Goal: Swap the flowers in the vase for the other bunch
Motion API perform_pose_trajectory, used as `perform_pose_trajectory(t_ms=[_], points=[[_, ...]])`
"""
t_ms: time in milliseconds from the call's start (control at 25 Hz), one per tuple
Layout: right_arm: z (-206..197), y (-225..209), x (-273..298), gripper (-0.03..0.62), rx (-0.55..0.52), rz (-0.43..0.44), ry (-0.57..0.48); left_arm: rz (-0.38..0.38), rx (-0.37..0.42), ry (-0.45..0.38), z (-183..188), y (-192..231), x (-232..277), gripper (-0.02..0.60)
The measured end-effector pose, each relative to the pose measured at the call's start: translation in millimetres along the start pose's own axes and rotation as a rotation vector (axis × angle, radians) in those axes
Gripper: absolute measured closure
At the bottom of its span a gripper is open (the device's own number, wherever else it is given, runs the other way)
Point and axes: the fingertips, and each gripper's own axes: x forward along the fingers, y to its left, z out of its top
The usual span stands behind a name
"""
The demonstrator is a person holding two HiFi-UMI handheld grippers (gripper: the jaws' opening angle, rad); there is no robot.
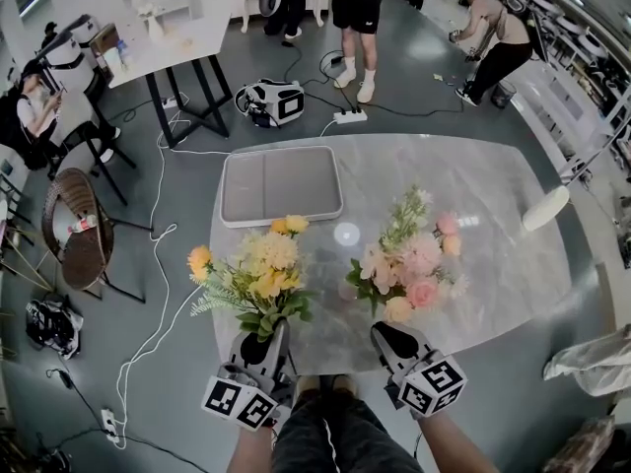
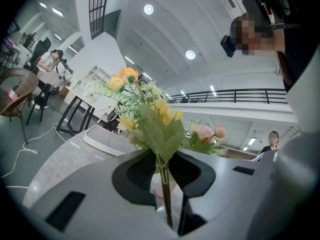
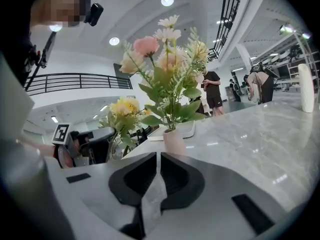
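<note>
A yellow flower bunch (image 1: 258, 272) stands upright over the near edge of the marble table (image 1: 473, 195). My left gripper (image 1: 266, 341) is shut on its green stems (image 2: 164, 189). To its right, a pink flower bunch (image 1: 412, 256) stands in a small pink vase (image 3: 174, 140) on the table. My right gripper (image 1: 394, 341) sits just in front of that vase, near the table's edge. Its jaws are shut with nothing between them in the right gripper view (image 3: 157, 159). In that view the yellow bunch (image 3: 122, 109) shows to the left of the vase.
A white-rimmed grey tray (image 1: 281, 185) lies at the back left of the table. A white cylinder (image 1: 545, 208) stands at the table's right edge. On the floor are cables, a wicker chair (image 1: 79, 230) and a white desk (image 1: 158, 37). People stand beyond the table.
</note>
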Motion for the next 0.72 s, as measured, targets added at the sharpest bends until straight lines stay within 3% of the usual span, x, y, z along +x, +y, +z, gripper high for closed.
perform_pose_trajectory(t_ms=[360, 720], points=[[22.8, 51.8, -20.5, 0.560, -0.076, 0.151, -0.020, -0.018, 0.017, 0.014, 9.5, -10.0, -9.2, 0.492], [54.6, 84.6, -28.2, 0.562, -0.124, 0.224, -0.071, -0.019, 0.011, 0.003, 19.1, -23.1, -22.6, 0.492]])
